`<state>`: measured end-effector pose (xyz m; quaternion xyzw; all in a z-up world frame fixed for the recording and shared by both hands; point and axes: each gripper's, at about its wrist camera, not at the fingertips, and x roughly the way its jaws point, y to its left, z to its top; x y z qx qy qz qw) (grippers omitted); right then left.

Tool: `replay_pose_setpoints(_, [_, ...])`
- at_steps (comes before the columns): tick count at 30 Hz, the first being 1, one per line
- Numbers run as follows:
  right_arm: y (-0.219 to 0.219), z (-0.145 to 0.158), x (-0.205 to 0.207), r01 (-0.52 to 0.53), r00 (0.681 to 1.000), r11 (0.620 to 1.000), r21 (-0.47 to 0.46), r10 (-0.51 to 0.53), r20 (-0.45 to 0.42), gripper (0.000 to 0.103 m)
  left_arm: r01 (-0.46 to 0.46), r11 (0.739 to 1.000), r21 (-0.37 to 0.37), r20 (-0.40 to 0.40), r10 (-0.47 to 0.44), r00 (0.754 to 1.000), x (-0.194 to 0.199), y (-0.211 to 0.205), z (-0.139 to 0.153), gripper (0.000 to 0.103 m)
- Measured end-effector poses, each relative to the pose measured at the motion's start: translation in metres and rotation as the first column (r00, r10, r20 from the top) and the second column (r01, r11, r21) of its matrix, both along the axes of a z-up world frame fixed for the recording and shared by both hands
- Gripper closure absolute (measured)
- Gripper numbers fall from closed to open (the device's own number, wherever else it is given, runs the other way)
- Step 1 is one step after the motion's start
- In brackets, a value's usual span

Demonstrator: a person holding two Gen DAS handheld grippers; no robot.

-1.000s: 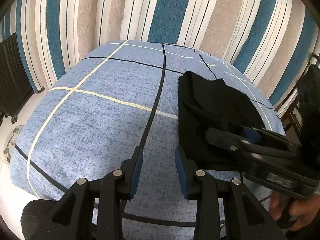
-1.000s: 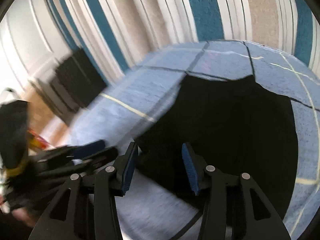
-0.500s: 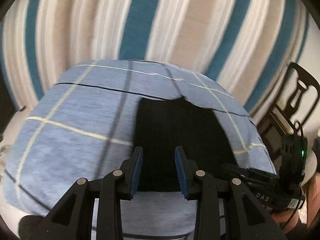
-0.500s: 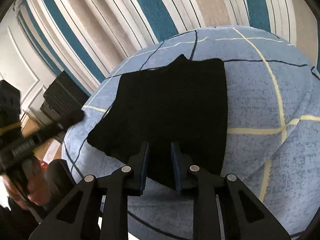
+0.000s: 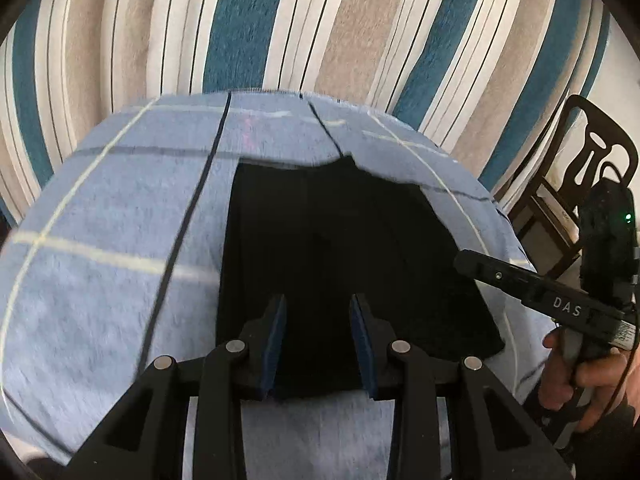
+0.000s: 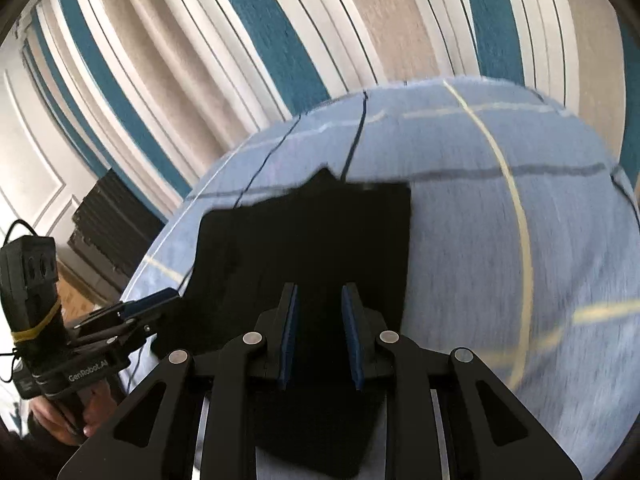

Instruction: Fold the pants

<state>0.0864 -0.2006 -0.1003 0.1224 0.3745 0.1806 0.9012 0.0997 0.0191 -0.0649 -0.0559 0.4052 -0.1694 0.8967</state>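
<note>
Lying flat on the blue checked cloth [image 5: 120, 240], the folded black pants [image 5: 340, 248] sit toward its near edge, in front of a striped curtain [image 5: 320, 20]. Both grippers hover above the pants with their fingers parted and nothing pinched between them: the left gripper [image 5: 318, 344] wider, the right gripper [image 6: 319, 340] narrower. Only the left wrist view shows a dark wooden chair [image 5: 568, 184] and the person's right hand [image 5: 580, 380]; only the right wrist view shows a black slatted unit [image 6: 112, 232] by a white panelled wall.
</note>
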Motion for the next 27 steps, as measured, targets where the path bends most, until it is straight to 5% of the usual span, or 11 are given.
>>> replay_pose_setpoints(7, [0.004, -0.015, 0.064, 0.027, 0.999, 0.991, -0.134, -0.031, -0.029, 0.078, -0.021, 0.997, 0.072, 0.029, 0.019, 0.999, 0.070, -0.005, 0.009, 0.067])
replay_pose_setpoints(10, [-0.007, -0.032, 0.072, 0.048, 0.997, 0.992, -0.113, -0.055, -0.060, 0.078, -0.026, 0.995, 0.099, -0.004, 0.027, 1.000, 0.091, -0.006, -0.007, 0.068])
replay_pose_setpoints(16, [-0.008, -0.024, 0.054, 0.045, 0.999, 0.992, -0.121, -0.049, -0.025, 0.071, -0.032, 0.992, 0.123, 0.016, 0.030, 0.999, 0.087, -0.005, -0.022, 0.062])
replay_pose_setpoints(27, [0.020, -0.007, -0.027, -0.074, 0.997, 0.987, -0.145, 0.078, 0.024, 0.067, -0.047, 0.990, 0.129, 0.047, 0.042, 0.998, 0.046, -0.004, 0.003, 0.062])
